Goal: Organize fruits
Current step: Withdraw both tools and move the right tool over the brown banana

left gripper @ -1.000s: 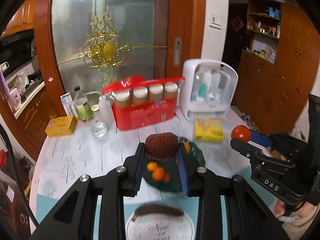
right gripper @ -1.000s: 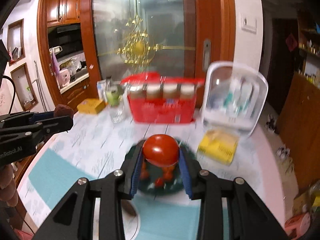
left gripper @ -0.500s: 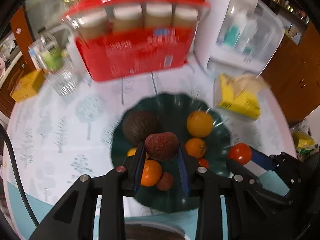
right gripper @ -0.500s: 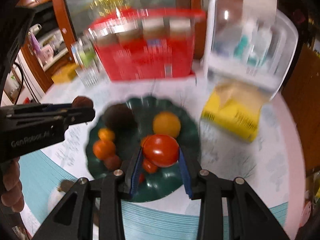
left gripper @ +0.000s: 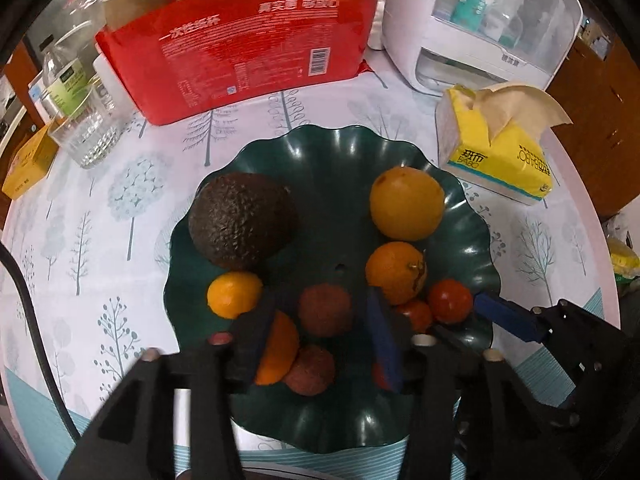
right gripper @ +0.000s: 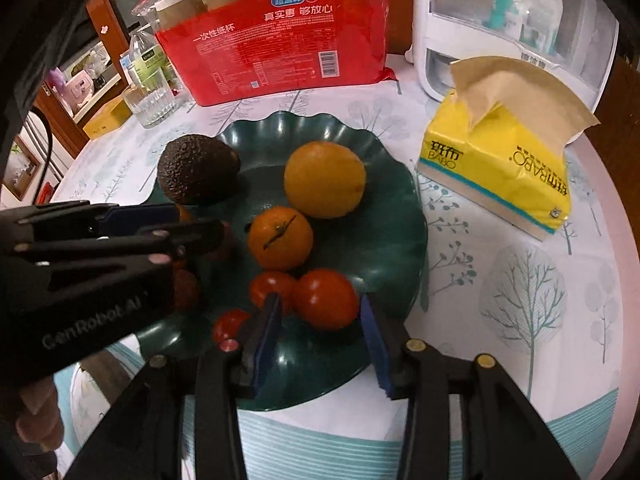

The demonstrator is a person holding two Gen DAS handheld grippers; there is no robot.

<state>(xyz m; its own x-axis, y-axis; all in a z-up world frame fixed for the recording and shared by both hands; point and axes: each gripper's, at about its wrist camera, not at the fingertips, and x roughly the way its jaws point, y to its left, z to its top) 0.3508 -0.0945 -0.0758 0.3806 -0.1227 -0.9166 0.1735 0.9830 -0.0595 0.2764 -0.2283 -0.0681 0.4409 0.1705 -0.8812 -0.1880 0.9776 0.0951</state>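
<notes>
A dark green wavy plate (left gripper: 332,160) (right gripper: 400,216) holds an avocado (left gripper: 240,220) (right gripper: 196,168), oranges (left gripper: 406,202) (right gripper: 324,178), tangerines, small tomatoes and lychees. My left gripper (left gripper: 320,320) is open low over the plate, and a brown lychee (left gripper: 325,310) lies on the plate between its pads, untouched. My right gripper (right gripper: 320,320) is open, and a red tomato (right gripper: 325,300) (left gripper: 449,301) rests on the plate between its pads with gaps on both sides. The left gripper (right gripper: 200,232) shows in the right wrist view, the right gripper (left gripper: 480,312) in the left.
A red pack of paper cups (left gripper: 248,40) stands behind the plate. A yellow tissue pack (left gripper: 496,152) (right gripper: 496,168) lies to the right, with a white cosmetics case (left gripper: 480,20) behind it. A glass (left gripper: 86,136), a bottle and a yellow box are at the left.
Both grippers have come down onto the plate and opened. The lychee has left the left gripper and the tomato the right one; both now lie on the plate.
</notes>
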